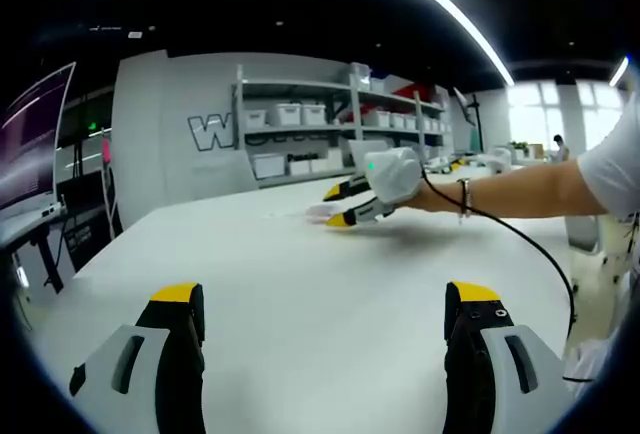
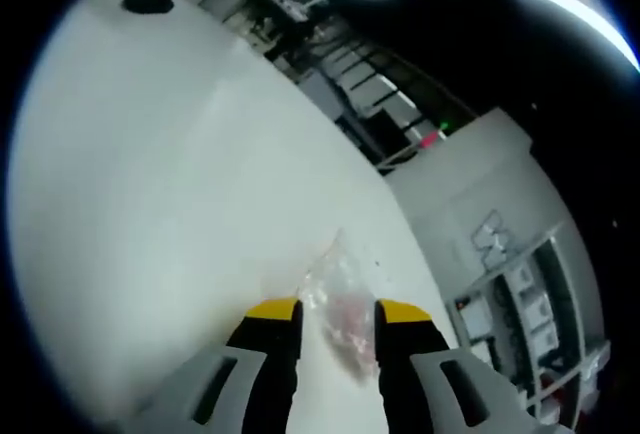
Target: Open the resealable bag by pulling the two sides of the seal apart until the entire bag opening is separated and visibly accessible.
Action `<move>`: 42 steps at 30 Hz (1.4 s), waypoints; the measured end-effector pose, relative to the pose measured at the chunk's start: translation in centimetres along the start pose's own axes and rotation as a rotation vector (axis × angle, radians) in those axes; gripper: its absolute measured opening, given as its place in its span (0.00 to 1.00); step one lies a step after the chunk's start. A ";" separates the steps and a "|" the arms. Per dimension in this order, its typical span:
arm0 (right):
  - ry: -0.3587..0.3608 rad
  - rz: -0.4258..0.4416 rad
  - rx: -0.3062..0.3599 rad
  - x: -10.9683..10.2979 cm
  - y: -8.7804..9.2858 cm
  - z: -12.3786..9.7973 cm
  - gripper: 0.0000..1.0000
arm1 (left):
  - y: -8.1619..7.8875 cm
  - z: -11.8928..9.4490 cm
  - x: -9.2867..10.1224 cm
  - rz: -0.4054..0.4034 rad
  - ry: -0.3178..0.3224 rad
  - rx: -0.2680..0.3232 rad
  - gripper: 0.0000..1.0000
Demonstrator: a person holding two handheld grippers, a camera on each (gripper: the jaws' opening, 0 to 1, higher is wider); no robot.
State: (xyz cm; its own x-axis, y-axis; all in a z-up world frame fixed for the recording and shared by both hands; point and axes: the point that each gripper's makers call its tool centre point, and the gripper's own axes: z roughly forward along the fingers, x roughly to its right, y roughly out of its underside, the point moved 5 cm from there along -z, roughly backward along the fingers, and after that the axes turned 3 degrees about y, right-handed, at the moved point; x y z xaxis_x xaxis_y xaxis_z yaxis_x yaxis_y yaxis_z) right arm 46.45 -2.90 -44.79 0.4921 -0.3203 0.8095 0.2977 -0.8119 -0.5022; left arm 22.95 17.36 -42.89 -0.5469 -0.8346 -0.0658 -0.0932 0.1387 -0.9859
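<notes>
A clear resealable bag (image 2: 338, 299) with pinkish contents lies flat on the white table (image 2: 170, 174). My right gripper (image 2: 338, 312) is open, its yellow-tipped jaws standing on either side of the bag's near part. In the left gripper view the same right gripper (image 1: 342, 206) sits far across the table (image 1: 300, 294), held by a person's hand, with the pale bag (image 1: 318, 212) at its tips. My left gripper (image 1: 325, 299) is wide open low over the near table, with nothing between its jaws and far from the bag.
A black cable (image 1: 520, 239) trails from the right gripper over the table's right side. Grey shelves with white bins (image 1: 300, 114) stand behind the table, and a monitor (image 1: 35, 134) stands at the left. The table's left edge (image 1: 90, 254) runs close by.
</notes>
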 end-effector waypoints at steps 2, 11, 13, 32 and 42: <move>-0.002 -0.003 -0.002 -0.1 0.0 0.2 0.25 | 0.0 0.0 0.0 0.000 -0.001 0.000 1.00; -0.006 -0.017 -0.011 -0.5 0.0 0.9 0.20 | 0.1 -0.3 -0.2 -0.002 -0.008 0.000 1.00; -0.004 -0.017 -0.014 -0.5 0.0 1.0 0.17 | 0.1 -0.3 -0.1 -0.002 -0.009 0.000 1.00; 0.043 0.048 0.000 1.0 0.3 0.7 0.00 | -0.1 -0.5 0.1 -0.001 -0.014 0.001 1.00; 0.126 0.193 0.023 2.7 1.0 0.1 0.00 | -0.1 -0.4 0.2 0.004 -0.011 0.003 1.00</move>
State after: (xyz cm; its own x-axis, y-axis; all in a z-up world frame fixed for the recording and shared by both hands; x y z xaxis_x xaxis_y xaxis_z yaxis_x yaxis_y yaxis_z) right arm 48.20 -4.49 -43.11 0.4362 -0.5281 0.7285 0.2267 -0.7190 -0.6570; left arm 22.53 17.41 -42.69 -0.5383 -0.8398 -0.0708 -0.0886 0.1400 -0.9862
